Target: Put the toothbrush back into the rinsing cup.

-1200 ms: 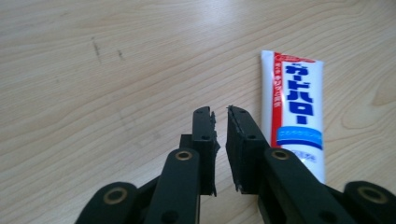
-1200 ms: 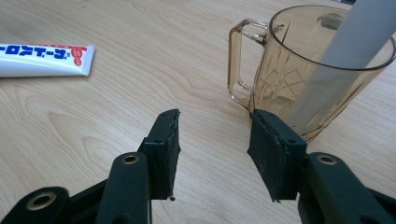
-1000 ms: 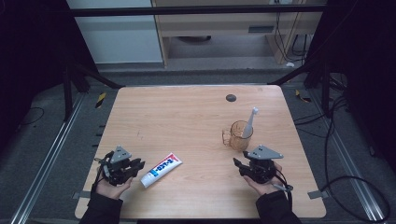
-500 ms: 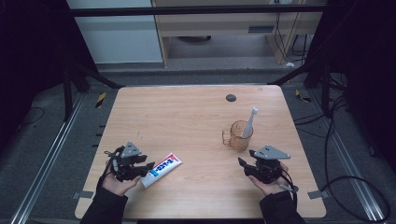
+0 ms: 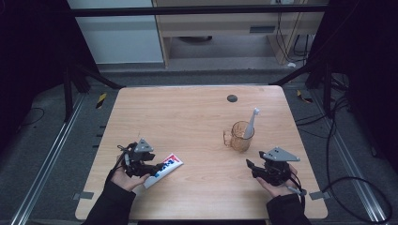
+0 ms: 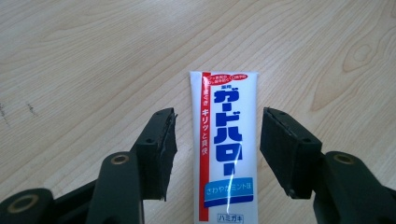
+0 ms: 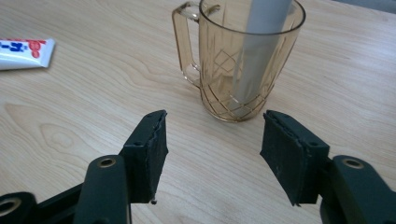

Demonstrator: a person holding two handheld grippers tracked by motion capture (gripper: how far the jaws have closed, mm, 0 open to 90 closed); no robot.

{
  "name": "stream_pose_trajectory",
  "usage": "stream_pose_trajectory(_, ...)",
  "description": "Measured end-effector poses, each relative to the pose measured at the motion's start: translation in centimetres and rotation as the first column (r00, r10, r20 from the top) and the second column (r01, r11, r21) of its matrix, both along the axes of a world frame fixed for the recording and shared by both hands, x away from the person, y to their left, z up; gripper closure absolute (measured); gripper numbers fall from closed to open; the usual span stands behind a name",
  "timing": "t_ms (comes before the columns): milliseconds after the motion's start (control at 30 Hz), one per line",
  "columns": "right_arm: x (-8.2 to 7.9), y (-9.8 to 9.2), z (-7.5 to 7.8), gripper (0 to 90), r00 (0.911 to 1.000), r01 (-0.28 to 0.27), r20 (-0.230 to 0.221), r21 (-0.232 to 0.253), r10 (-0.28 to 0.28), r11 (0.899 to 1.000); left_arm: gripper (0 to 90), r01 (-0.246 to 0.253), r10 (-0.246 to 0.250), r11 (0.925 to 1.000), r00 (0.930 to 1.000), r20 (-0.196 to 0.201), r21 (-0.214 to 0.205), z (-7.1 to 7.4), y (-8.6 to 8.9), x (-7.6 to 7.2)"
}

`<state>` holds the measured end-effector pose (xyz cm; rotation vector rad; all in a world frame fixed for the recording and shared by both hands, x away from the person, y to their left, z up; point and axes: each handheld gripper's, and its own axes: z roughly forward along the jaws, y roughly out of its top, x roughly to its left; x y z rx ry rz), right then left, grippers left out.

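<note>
Your left gripper (image 6: pixel 215 140) straddles the white toothpaste tube with blue and red print (image 6: pixel 226 149), lying flat near the front-left corner of the light wooden tabletop (image 5: pixel 187 117). Its jaws have just been opening, wide now, pads clear of the tube. Your right gripper (image 7: pixel 212 144), near the front-right corner, has also been opening; nothing sits between its jaws. Just ahead stands the amber glass mug (image 7: pixel 238 60) holding what looks like a grey-handled toothbrush (image 5: pixel 251 123).

Wooden table (image 5: pixel 187 117) — toothpaste tube (image 5: pixel 163 169), mug (image 5: pixel 240 136)
</note>
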<state>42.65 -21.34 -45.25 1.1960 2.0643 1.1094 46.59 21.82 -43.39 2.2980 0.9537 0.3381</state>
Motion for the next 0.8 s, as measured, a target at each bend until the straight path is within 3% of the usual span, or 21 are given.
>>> stream_pose_trajectory(167, 0.2, 0.0, -0.2, 37.5, 1.0, 0.003, -0.005, -0.007, -0.003, 1.0, 39.6, 0.018, -0.017, 0.9995, 0.9996, -0.023, 0.027, 0.1, -0.5, 0.5)
stream_pose_trajectory(467, 0.3, 0.0, -0.4, 35.5, 0.9999, 0.01, -0.012, -0.015, -0.01, 1.0, 37.3, 0.036, -0.035, 0.9986, 0.9986, -0.04, 0.038, 1.3, -0.9, 1.2)
stream_pose_trajectory(800, 0.5, -0.1, -0.7, 35.0, 0.9996, 0.017, -0.022, -0.032, -0.018, 0.999, 36.7, 0.084, -0.075, 0.9926, 0.9923, -0.099, 0.088, 0.7, -1.8, 1.6)
